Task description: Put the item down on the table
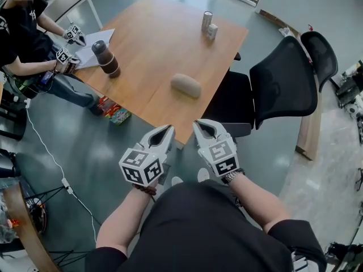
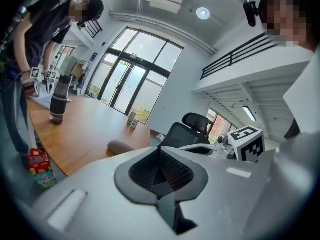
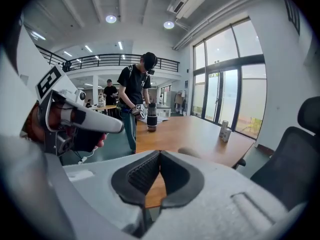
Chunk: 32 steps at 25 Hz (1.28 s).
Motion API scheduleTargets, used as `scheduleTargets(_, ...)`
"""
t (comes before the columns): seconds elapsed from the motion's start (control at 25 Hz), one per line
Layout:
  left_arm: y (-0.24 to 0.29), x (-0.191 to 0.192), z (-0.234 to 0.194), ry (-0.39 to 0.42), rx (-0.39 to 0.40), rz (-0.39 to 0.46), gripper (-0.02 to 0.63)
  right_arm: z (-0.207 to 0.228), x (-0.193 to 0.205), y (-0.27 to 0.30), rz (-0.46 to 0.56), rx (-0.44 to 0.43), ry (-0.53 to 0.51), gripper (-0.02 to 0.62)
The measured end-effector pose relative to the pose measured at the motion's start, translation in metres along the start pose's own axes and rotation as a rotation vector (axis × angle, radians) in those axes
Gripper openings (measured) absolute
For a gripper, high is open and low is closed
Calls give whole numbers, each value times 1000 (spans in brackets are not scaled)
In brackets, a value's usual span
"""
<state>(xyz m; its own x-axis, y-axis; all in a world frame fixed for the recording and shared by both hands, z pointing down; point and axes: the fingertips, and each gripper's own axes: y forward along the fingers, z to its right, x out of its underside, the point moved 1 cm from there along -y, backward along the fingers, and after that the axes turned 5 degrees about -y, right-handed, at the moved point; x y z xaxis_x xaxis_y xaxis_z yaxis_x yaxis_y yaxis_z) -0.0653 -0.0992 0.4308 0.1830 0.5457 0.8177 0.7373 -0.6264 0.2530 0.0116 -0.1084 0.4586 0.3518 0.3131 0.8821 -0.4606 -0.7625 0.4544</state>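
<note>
We are holding our left gripper (image 1: 169,128) and right gripper (image 1: 197,123) just off the near edge of the table (image 1: 159,33), both squeezed shut on nothing; the grey item (image 1: 186,85) is lying on the table

One table (image 1: 153,33); two chairs (image 1: 283,84) at right. On the table: one pouch (image 1: 186,85), one flask (image 1: 106,58) left, one paper (image 1: 102,37), two containers (image 1: 209,24) far. Four grippers: left gripper (image 1: 168,128) and right gripper (image 1: 197,123) near, second pair (image 1: 72,34) far left.
</note>
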Motion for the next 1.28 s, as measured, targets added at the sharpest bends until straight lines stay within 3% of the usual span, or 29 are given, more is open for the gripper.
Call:
scheduleTargets(0.44,21,14,31,84,-54,-14,9,6,2,-24,37,-68,-26,-6)
scheduleTargets(1.28,28,29,56,95,-72,-30,9,11,8,-45,53,-98,-10,-8)
